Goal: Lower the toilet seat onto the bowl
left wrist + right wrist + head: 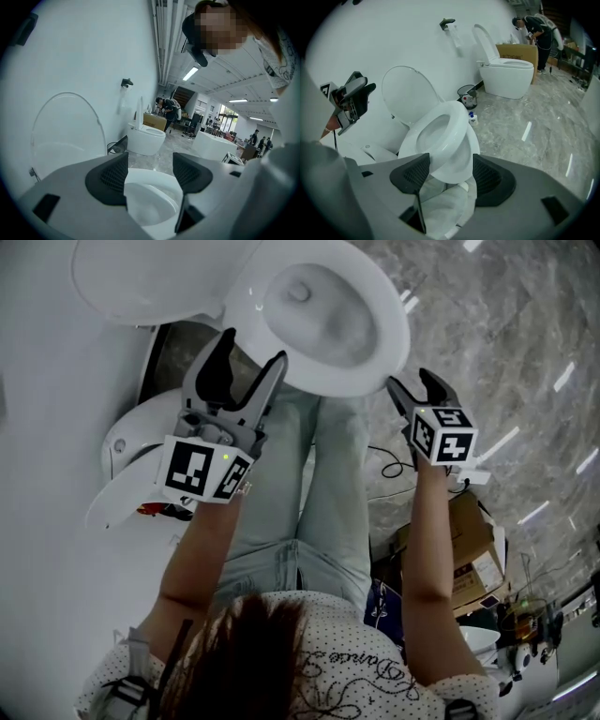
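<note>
The white toilet bowl (309,381) stands at the top of the head view. Its seat ring (440,133) hangs tilted a little above the bowl rim (474,140), and the lid (408,93) stands upright against the wall. My right gripper (445,176) points down at the seat's front tip, which lies between its open jaws; neither pad presses on it. In the head view the right gripper (414,390) sits at the seat's (380,296) right front edge. My left gripper (251,351) hovers open over the bowl's left side, nothing held, with the bowl (150,199) showing between its jaws.
I stand straddling the bowl's front, trouser legs (319,484) below the grippers. A second toilet (506,65), a small bin (466,96) and a blue-capped bottle (472,118) line the wall. Cardboard boxes (469,554) and cables lie on the marble floor at right. People stand far off.
</note>
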The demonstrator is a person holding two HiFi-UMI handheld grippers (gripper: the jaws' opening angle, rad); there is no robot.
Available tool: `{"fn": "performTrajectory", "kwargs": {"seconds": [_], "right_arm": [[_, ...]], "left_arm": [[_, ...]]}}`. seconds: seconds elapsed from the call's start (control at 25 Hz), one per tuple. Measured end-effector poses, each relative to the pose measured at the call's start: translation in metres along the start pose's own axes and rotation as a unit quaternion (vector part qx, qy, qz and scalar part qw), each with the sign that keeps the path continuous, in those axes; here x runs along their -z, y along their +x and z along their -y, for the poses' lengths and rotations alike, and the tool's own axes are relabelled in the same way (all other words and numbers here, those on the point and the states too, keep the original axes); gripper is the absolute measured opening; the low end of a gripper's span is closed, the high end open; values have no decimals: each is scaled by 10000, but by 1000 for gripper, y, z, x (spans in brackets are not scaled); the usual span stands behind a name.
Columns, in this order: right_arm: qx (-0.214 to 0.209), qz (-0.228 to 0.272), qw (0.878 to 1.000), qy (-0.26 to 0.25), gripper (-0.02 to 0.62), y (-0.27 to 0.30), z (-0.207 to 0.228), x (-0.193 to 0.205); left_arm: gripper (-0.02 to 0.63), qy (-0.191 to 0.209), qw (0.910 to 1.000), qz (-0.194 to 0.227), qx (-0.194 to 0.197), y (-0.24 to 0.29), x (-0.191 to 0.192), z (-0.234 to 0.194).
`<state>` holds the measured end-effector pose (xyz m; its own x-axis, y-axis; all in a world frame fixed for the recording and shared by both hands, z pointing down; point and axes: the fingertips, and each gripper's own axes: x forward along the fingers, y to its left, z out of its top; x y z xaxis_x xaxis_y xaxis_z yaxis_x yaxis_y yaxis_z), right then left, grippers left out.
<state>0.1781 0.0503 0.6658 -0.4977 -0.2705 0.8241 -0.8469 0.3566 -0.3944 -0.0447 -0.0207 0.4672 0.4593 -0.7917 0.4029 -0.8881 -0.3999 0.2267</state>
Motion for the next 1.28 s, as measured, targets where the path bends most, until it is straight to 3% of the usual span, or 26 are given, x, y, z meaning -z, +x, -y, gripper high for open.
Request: {"fn": "performTrajectory", "kwargs": {"seconds": [0.56, 1.28], "right_arm": [[72, -132, 9995, 261, 285, 47, 41, 48], [236, -645, 9974, 220, 264, 114, 78, 92]], "left_arm": [[282, 23, 9995, -141, 294, 21, 41, 18], [282, 67, 9993, -310, 207, 9, 70, 7]]}}
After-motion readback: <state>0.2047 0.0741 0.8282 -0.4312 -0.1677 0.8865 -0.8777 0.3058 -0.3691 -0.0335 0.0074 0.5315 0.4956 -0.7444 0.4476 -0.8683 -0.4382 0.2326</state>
